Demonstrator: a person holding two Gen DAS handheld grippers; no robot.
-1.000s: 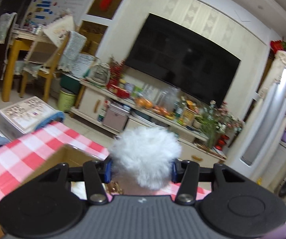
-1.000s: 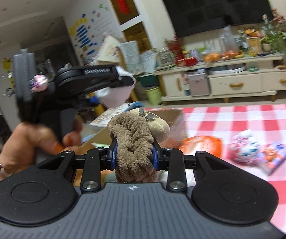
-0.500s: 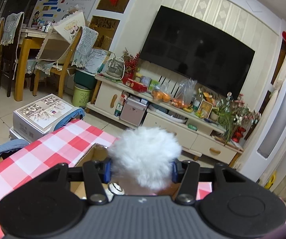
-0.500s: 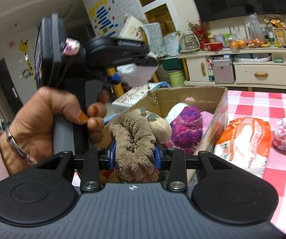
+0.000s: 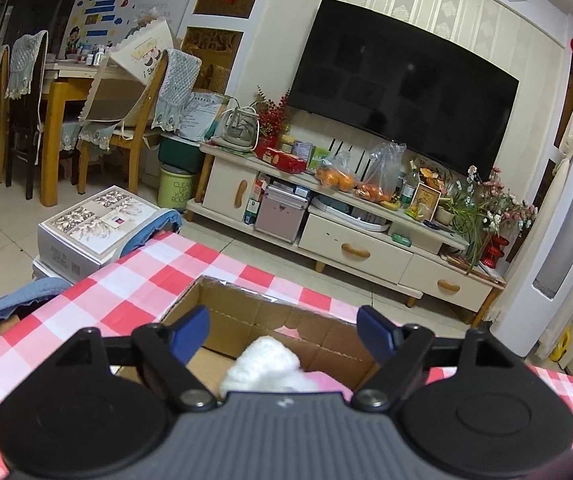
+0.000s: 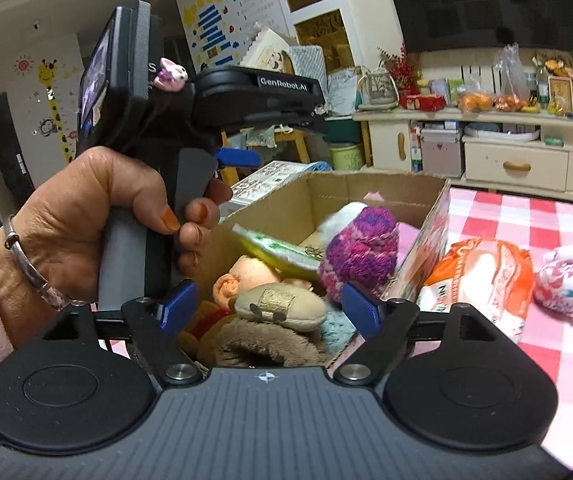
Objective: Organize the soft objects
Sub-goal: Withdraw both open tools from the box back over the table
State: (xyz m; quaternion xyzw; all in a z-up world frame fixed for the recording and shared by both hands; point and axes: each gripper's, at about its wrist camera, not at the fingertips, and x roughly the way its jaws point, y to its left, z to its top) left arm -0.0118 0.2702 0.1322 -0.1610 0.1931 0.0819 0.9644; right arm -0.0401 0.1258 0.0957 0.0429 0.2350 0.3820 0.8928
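Both claws stand wide with nothing between the blue pads. Left gripper [image 5: 284, 334] hangs over the cardboard box [image 5: 246, 312]; the white fluffy ball [image 5: 264, 366] lies below it inside the box, at 6 o'clock in the left wrist view, part hidden by the gripper body. Right gripper [image 6: 268, 306] also over the box [image 6: 426, 216]; the brown plush toy [image 6: 262, 340] lies loose on the pile beneath it, at 6 o'clock. Judged progress: well along. Already in the box are a purple knitted ball [image 6: 362, 250], a peach plush [image 6: 242, 276], a green-white packet [image 6: 274, 250] and the two pieces just named. Left to do, as far as visible: an orange packet [image 6: 482, 276] on the checked tablecloth [image 6: 526, 224] touching the box wall at 3 o'clock, and a floral bundle [image 6: 564, 280] farther right; whether both count as soft goods is a guess. View differences: only the right wrist view shows the box contents, the leftover items and the left hand [image 6: 98, 216] gripping its handle. The left wrist view shows the far box wall, the cloth at 9 o'clock, and little of the inside.
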